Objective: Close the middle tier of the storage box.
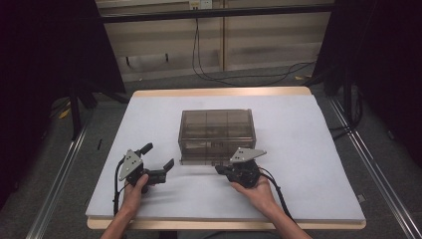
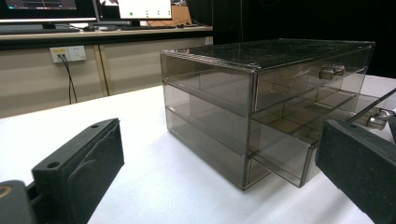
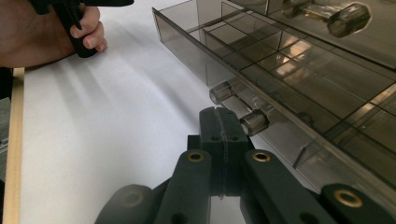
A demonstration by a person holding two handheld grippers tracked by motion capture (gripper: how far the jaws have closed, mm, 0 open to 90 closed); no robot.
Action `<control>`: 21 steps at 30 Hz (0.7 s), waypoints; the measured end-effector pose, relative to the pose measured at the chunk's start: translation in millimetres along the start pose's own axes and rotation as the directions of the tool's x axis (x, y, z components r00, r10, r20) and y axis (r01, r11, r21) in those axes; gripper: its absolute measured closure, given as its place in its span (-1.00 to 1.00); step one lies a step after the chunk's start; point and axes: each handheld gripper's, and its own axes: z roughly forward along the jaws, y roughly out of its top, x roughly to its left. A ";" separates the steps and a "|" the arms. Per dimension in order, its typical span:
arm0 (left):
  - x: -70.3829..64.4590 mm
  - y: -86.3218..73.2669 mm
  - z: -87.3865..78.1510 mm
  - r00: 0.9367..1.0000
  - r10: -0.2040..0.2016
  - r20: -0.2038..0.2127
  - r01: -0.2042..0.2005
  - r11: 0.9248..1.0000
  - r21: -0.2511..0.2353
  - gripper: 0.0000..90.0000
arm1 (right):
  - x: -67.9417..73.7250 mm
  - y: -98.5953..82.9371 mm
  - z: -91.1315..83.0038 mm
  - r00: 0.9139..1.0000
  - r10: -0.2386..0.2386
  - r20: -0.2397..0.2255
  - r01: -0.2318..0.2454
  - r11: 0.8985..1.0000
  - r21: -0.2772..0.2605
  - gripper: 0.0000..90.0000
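A smoky see-through drawer cabinet [image 1: 216, 130] stands in the middle of the white table [image 1: 308, 164]. Its bottom drawer [image 2: 286, 156] is pulled out a little; inside it are empty compartments [image 3: 280, 60]. My right gripper [image 1: 219, 169] is at the drawer's front, its jaws pressed together with nothing between them. In the right gripper view, its tip [image 3: 219, 114] rests just beside the drawer's clear handle [image 3: 253, 122]. My left gripper [image 1: 159, 155] hovers left of the cabinet's front corner, jaws wide apart and empty, and the left gripper view looks at that corner [image 2: 247, 140].
The upper drawers are closed, each with a small handle [image 2: 330, 71]. Bare white tabletop lies left of the cabinet and in front of it. The table's wooden front edge [image 1: 224, 225] is close to both hands. A wall with cables [image 1: 199, 50] stands beyond the table.
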 end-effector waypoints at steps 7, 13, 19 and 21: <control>0.0 0.0 0.0 1.000 -0.001 0.000 0.001 1.000 -0.001 -0.98 | -1.1 0.1 0.0 1.000 0.001 0.006 -0.001 1.000 -0.004 1.00; 0.5 0.1 -0.5 1.000 0.009 0.002 -0.009 1.000 0.006 -0.97 | -1.9 0.2 -0.2 1.000 0.000 0.019 0.000 1.000 -0.002 1.00; 0.0 0.0 0.0 1.000 0.000 0.000 0.000 1.000 0.000 -0.97 | -3.4 0.4 0.4 1.000 0.002 0.018 -0.002 1.000 -0.005 1.00; 0.0 0.0 0.1 1.000 -0.001 0.000 0.001 1.000 0.000 -0.97 | -3.5 0.4 0.2 1.000 0.005 0.023 -0.005 1.000 -0.004 1.00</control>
